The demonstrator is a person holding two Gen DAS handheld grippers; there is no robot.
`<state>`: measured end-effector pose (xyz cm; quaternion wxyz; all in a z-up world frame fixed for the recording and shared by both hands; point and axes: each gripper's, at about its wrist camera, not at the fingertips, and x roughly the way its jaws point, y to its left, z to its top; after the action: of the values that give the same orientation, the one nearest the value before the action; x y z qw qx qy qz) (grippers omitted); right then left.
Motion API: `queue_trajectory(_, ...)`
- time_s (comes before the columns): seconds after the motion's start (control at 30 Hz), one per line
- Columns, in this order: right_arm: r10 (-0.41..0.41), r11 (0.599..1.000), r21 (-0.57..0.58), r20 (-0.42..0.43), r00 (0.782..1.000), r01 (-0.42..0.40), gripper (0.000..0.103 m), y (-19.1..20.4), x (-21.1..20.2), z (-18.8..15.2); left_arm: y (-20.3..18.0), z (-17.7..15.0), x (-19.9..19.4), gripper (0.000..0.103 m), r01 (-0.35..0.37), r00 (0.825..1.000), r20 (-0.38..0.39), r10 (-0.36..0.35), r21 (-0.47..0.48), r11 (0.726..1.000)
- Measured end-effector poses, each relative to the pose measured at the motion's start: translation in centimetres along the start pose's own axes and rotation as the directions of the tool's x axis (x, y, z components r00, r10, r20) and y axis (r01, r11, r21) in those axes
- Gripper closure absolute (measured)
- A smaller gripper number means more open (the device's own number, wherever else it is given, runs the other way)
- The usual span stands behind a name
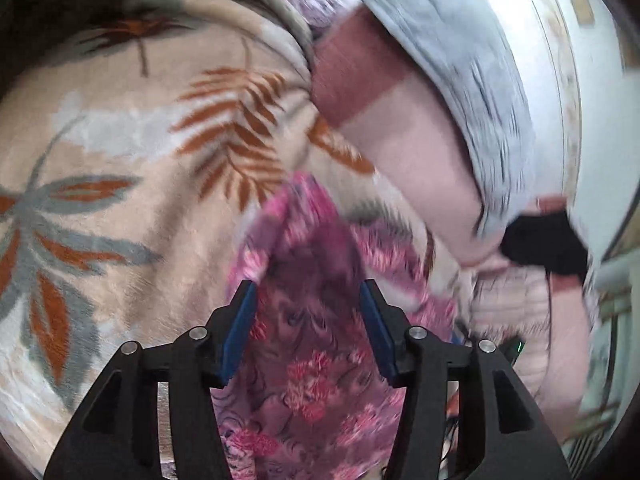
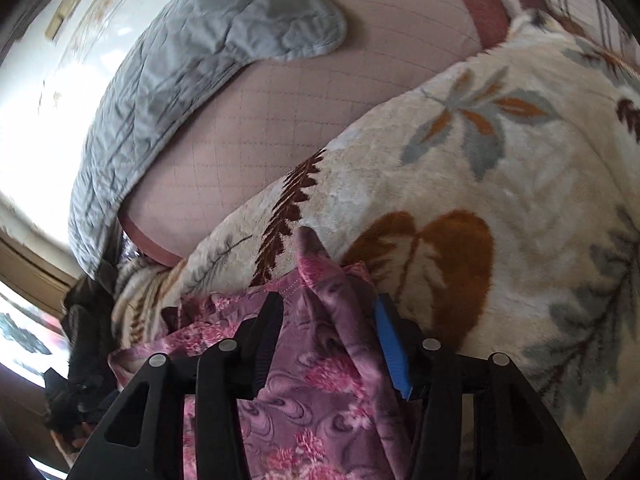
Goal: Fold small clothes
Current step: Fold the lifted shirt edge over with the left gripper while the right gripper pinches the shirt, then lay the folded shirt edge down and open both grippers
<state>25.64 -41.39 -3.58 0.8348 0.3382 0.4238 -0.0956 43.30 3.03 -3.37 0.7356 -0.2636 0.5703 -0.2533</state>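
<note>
A small pink and purple floral garment (image 1: 308,360) lies on a cream blanket with leaf prints (image 1: 140,160). My left gripper (image 1: 308,292) is open just above the garment, which lies between and under its blue-padded fingers. The left wrist view is blurred. In the right wrist view the same garment (image 2: 320,392) lies bunched with a raised fold. My right gripper (image 2: 328,308) is open with the fold between its fingers; the cloth is not pinched.
A pink quilted cover (image 2: 280,120) and a grey quilted pad (image 2: 180,60) lie beyond the cream blanket (image 2: 500,160). A white cabinet or wall (image 2: 48,80) stands to the left. Dark cloth (image 2: 80,340) hangs at the bed's edge.
</note>
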Motion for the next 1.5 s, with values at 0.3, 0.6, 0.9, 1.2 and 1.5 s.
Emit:
queue_trajectory(0.3, -0.027, 0.997, -0.07, 0.07, 0.997, 0.032, 0.098, 2.2, 0.1, 1.1, -2.1, 0.7, 3.9, 0.053, -0.157, 0.987, -0.002, 0.158, 0.082, 0.984)
queue_trajectory(0.6, -0.089, 0.993, 0.077, 0.005, 0.996, 0.089, 0.089, -1.7, 1.5, 0.8, -0.5, 3.2, 3.8, 0.084, -0.254, 0.966, 0.047, 0.255, -0.022, 0.967)
queue_trajectory(0.9, 0.024, 0.994, 0.106, -0.006, 1.0, -0.023, 0.069, -3.6, -3.0, -3.4, 1.3, -2.6, -1.1, 0.062, -0.139, 0.986, -0.078, 0.146, 0.086, 0.987)
queue_trajectory(1.2, 0.101, 0.975, 0.206, -0.044, 0.994, -0.089, 0.06, -7.2, -8.8, -11.4, 3.3, -13.0, -5.0, 0.05, -0.045, 0.981, -0.182, 0.063, 0.101, 0.994)
queue_trajectory(1.5, 0.159, 0.936, 0.311, 0.037, 0.987, -0.163, 0.093, -6.6, -11.2, -14.4, 4.8, -16.1, -5.3, 0.094, -0.018, 0.992, -0.124, 0.011, -0.057, 0.998)
